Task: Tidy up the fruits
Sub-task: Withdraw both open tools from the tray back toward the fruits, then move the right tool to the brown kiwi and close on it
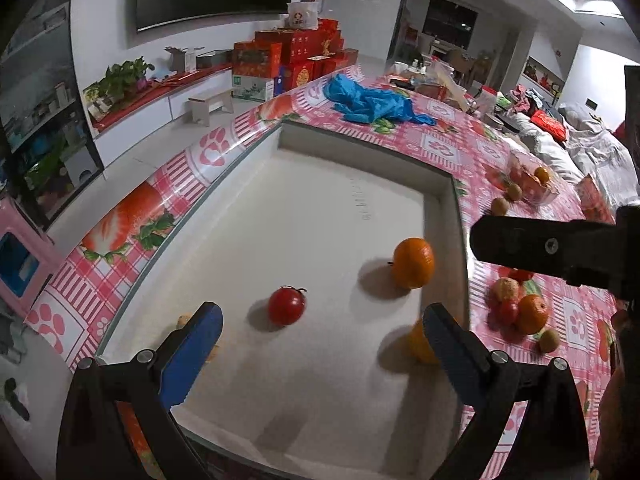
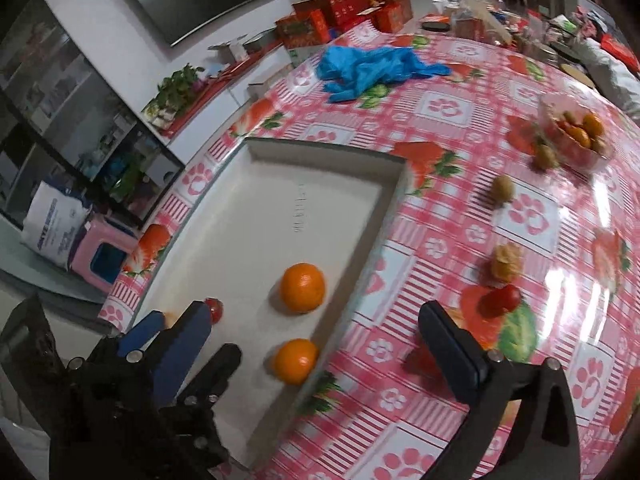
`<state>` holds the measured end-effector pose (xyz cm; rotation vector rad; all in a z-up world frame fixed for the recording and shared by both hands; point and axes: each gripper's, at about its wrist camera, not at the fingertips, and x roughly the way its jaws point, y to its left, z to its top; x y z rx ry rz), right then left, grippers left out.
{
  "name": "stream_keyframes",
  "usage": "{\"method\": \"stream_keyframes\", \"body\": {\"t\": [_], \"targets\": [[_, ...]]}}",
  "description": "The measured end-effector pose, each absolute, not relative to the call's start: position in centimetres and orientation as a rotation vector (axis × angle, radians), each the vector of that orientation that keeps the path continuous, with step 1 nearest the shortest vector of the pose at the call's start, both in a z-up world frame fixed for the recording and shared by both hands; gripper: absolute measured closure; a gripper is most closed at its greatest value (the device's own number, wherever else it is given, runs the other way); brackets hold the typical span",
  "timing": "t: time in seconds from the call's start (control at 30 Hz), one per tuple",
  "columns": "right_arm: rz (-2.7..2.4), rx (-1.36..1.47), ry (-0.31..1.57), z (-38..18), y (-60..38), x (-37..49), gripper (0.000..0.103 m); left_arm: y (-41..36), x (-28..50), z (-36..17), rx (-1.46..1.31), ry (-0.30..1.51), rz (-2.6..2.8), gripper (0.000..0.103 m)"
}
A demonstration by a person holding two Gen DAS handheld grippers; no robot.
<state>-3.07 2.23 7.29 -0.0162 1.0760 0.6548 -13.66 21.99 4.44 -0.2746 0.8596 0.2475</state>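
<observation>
The left claw (image 1: 322, 326) stood wide open over the near end of the white tray (image 1: 320, 184), its blue pads well apart and gripping nothing. A small red tomato (image 1: 286, 305) lay on the tray floor between and just beyond the two fingers, touching neither, its dark stem tilted up toward the far right. A small tan thing peeked out behind the left finger, too hidden to name. The right claw (image 2: 332, 334) was also wide open and empty, its jaws spread across the tray's right wall; no earlier view was there to compare. Its left finger hung over the near part of the tray, beside the left claw's blue pads, and its right finger hung over the pink checked tabletop (image 2: 440, 184). Between them one orange (image 2: 295, 361) rested in the tray against the right wall, touched by neither finger. A second orange (image 2: 302, 287) sat farther along the tray floor, near the same wall; both were round, with no clear long axis. The tray was rectangular, its long axis running from near to far, at the left side of the tabletop. On the tabletop to the right lay loose fruit: a red tomato (image 2: 502, 300), a peeled-looking pale fruit (image 2: 507, 262), and two brown kiwis, one (image 2: 502, 189) nearer than the other. A clear plastic box (image 2: 576, 132) of fruit sat at the far right, and a crumpled blue bag (image 2: 372, 66) lay beyond the tray.
</observation>
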Motion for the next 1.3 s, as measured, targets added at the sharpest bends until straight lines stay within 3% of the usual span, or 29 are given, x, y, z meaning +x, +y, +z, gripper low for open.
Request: {"method": "stream_keyframes", "body": {"t": [0.8, 1.3], "targets": [[0.379, 0.05, 1.089, 4.6, -12.0, -2.5, 0.0, 15.1, -13.1, 5.9, -0.157, 0.873, 0.18, 0.002], [0.33, -0.196, 1.078, 0.3, -11.6, -4.8, 0.0, 11.1, -12.5, 5.6, -0.084, 0.909, 0.123, 0.002]]}}
